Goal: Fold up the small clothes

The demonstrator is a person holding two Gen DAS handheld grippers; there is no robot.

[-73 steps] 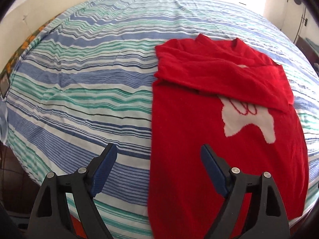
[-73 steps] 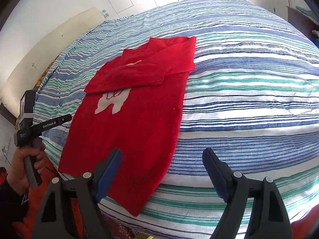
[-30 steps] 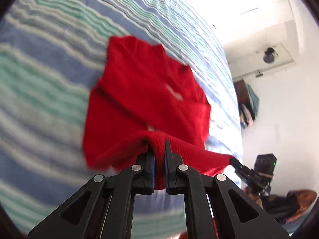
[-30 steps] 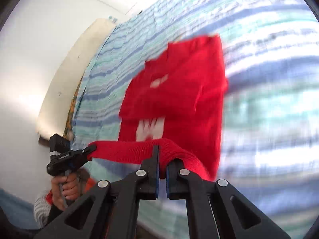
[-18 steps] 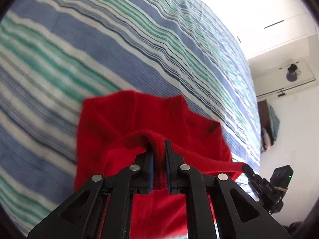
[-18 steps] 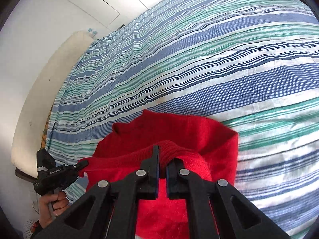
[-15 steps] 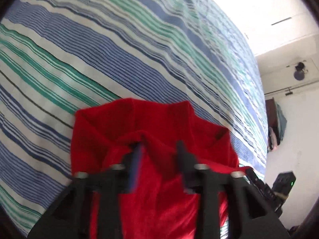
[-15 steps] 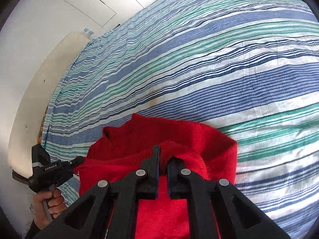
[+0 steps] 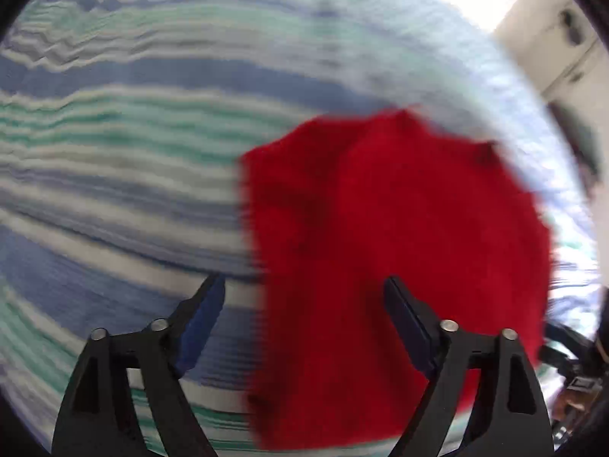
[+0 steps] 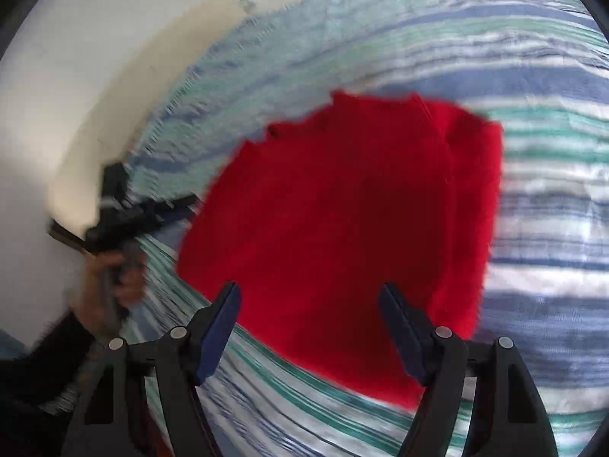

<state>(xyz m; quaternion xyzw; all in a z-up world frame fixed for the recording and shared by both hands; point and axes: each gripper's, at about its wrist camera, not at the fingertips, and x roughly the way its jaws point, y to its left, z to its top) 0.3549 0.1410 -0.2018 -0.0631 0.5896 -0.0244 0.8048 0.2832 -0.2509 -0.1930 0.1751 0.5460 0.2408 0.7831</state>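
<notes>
A red sweater (image 9: 388, 251) lies folded in half on the striped bed cover (image 9: 114, 175); it also shows in the right wrist view (image 10: 342, 228). My left gripper (image 9: 304, 316) is open and empty, held above the sweater's near left edge. My right gripper (image 10: 310, 320) is open and empty, above the sweater's near edge. The left gripper also appears in the right wrist view (image 10: 152, 209), held in a hand at the sweater's left side. Both views are motion-blurred.
The bed cover (image 10: 552, 209) with blue, green and white stripes fills both views. A cream headboard (image 10: 125, 114) and white wall lie at the far left in the right wrist view. Dark furniture (image 9: 582, 141) stands beyond the bed's right side.
Both grippers carried the sweater's bottom hem up to the collar end, then opened and let go. They have now pulled back from the folded sweater.
</notes>
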